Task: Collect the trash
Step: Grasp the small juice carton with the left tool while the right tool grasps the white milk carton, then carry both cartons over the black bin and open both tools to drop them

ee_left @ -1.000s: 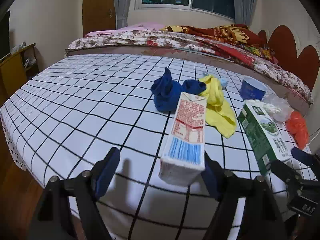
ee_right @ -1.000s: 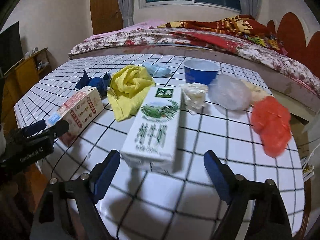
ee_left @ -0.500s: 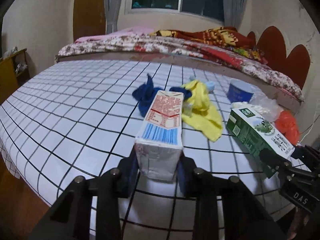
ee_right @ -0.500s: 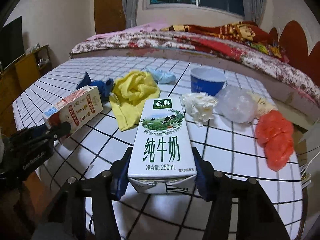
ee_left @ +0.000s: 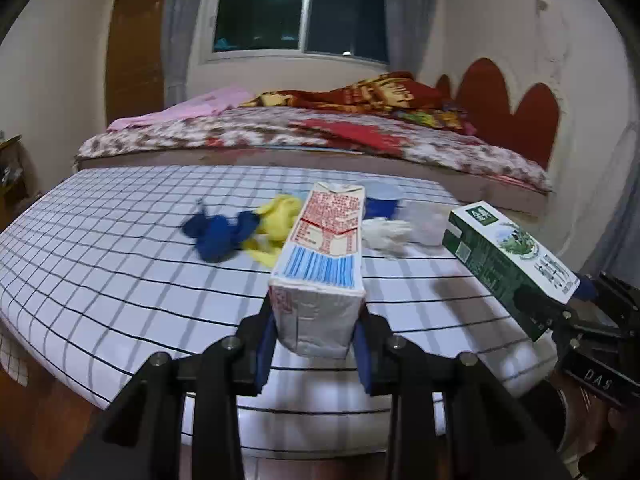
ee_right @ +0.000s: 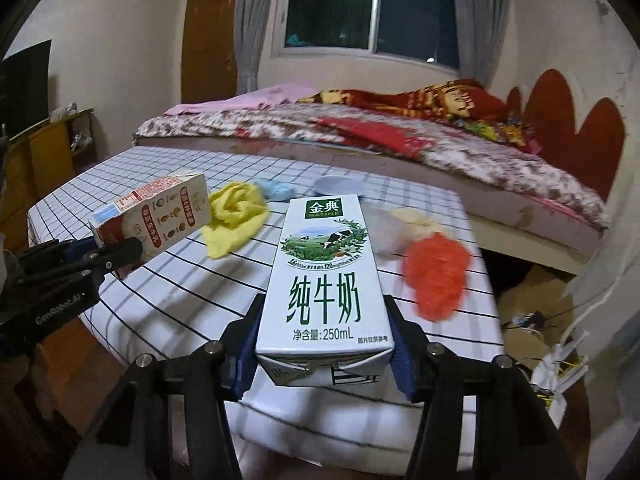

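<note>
Beyond our left gripper (ee_left: 316,354), clamping a red-and-white carton (ee_left: 320,256), and right gripper (ee_right: 324,364), clamping a green-and-white milk carton (ee_right: 326,280), the checked tablecloth (ee_left: 120,248) lay open leftward.

Left gripper (ee_left: 316,344): black frame, two angled black arms, blue pads (ee_left: 265,354), round silver screws, white lettering "GenRobot.AI" on its side. Right gripper (ee_right: 325,354): same black build, blue pads, silver screws, side marking "DAS".

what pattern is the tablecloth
White with a grid of thin black lines; the tablecloth shows best in the left wrist view.
</note>
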`<act>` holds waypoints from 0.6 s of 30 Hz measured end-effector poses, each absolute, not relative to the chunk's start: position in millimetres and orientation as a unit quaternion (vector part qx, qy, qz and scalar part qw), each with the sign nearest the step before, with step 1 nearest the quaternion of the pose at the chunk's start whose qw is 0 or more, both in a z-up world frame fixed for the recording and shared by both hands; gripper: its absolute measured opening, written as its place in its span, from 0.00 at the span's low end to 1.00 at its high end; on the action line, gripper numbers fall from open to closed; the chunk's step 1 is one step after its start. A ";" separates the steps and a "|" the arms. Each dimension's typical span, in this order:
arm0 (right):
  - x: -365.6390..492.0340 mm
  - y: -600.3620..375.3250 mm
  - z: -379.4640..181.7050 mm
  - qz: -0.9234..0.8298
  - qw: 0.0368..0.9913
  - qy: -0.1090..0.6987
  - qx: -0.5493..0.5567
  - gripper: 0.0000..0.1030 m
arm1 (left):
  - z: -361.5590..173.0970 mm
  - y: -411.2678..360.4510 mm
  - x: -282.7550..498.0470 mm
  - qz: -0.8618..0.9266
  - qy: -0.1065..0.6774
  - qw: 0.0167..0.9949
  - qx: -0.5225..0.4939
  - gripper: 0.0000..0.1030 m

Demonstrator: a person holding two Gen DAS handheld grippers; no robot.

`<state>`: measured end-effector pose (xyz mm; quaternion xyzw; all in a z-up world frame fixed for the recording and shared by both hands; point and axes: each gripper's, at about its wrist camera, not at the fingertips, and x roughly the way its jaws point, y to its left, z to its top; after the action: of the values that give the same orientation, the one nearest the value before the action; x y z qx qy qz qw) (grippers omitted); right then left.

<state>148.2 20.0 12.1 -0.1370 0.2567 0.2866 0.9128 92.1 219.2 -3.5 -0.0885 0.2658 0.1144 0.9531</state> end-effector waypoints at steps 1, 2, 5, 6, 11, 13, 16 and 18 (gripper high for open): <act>146.2 7.7 14.0 0.283 0.914 0.256 -0.135 0.55 | -1.6 210.8 92.4 0.105 0.265 0.955 -0.087 0.34; 144.5 -3.7 15.8 0.279 0.916 0.257 -0.133 0.55 | 0.1 202.5 93.0 0.096 0.264 0.956 -0.085 0.34; 138.8 -34.3 19.8 0.266 0.921 0.256 -0.127 0.55 | 3.4 179.8 93.9 0.072 0.263 0.959 -0.078 0.34; 136.2 -47.7 21.7 0.259 0.923 0.256 -0.126 0.55 | 4.1 171.5 94.8 0.063 0.263 0.960 -0.074 0.34; 129.1 -97.3 26.5 0.225 0.933 0.255 -0.116 0.55 | 5.2 132.4 98.7 0.026 0.266 0.962 -0.057 0.34; 127.4 -118.6 26.4 0.209 0.938 0.256 -0.105 0.55 | 4.8 116.6 101.1 0.012 0.269 0.962 -0.051 0.34; 124.6 -148.8 23.3 0.185 0.944 0.261 -0.084 0.55 | 5.4 93.4 102.8 -0.010 0.272 0.961 -0.039 0.34; 124.1 -163.1 19.8 0.174 0.945 0.266 -0.076 0.55 | 6.4 78.1 102.7 -0.022 0.274 0.961 -0.032 0.34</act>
<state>124.1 -163.1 19.8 -0.0757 0.2660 0.1738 0.9452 102.7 78.1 6.4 -0.0324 0.2739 -0.0217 0.9610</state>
